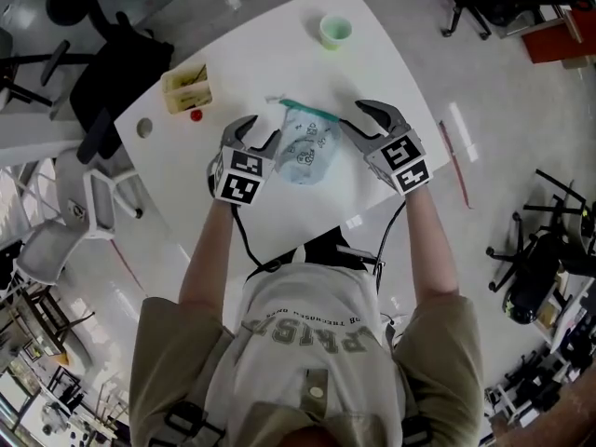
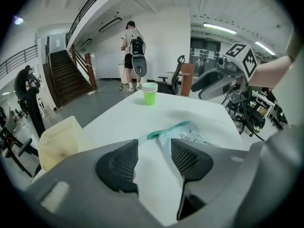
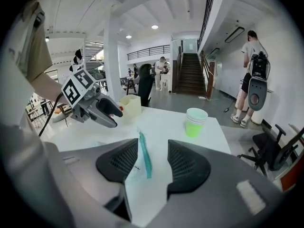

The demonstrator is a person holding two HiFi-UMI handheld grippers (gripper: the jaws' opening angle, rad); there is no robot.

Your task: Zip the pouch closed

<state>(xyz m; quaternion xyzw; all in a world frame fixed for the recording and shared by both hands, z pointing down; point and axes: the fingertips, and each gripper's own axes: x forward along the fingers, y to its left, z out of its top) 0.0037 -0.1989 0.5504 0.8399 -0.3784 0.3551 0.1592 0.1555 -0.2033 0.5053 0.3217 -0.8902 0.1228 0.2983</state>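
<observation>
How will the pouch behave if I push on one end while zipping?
Probably floppy: the pouch lies crumpled on the table, so it may buckle when pushed. Likely light, apt to slide on the smooth top unless pinned. Its teal zip strip looks the firmest place to grip.

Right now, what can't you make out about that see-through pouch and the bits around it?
- Clear plastic pouch with teal zip strip: slider and how far it is zipped, too small in head view; jaws cover its near end in both gripper views.
- Cream open box: contents too small in head view; its wall hides them in left gripper view.
</observation>
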